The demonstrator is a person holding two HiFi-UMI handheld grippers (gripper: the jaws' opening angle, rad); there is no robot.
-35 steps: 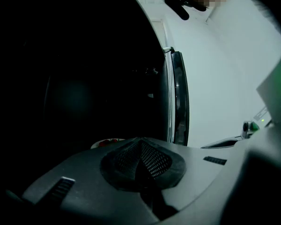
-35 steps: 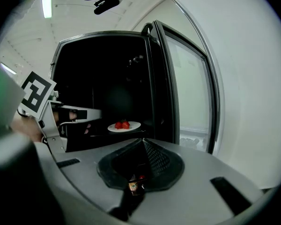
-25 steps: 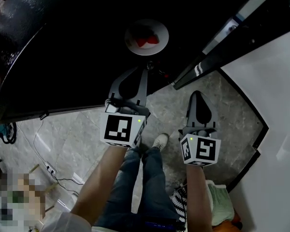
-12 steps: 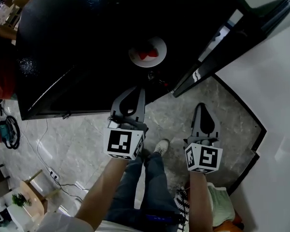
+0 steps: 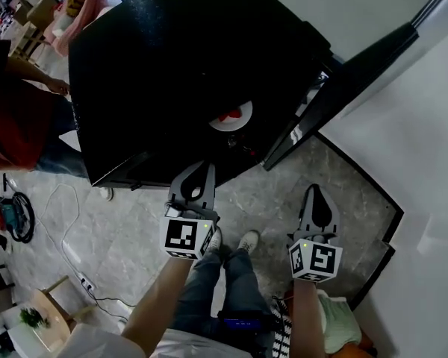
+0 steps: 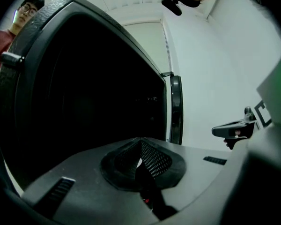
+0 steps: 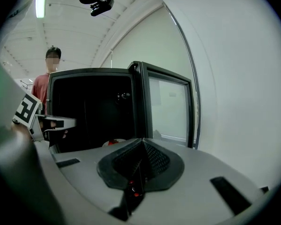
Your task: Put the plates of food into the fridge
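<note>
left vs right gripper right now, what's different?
Position: in the head view the left gripper's tip overlaps the black fridge's lower edge, while the right gripper sits over the grey floor.
View: the left gripper view is mostly filled by the dark fridge. The right gripper view takes in the whole fridge, with the plate of red food in sight.
Shared: both are shut and hold nothing.

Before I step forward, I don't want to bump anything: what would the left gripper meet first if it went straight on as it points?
Probably the black fridge: its dark body fills the line ahead of the left gripper, whose jaws are together. How far off is unclear.
</note>
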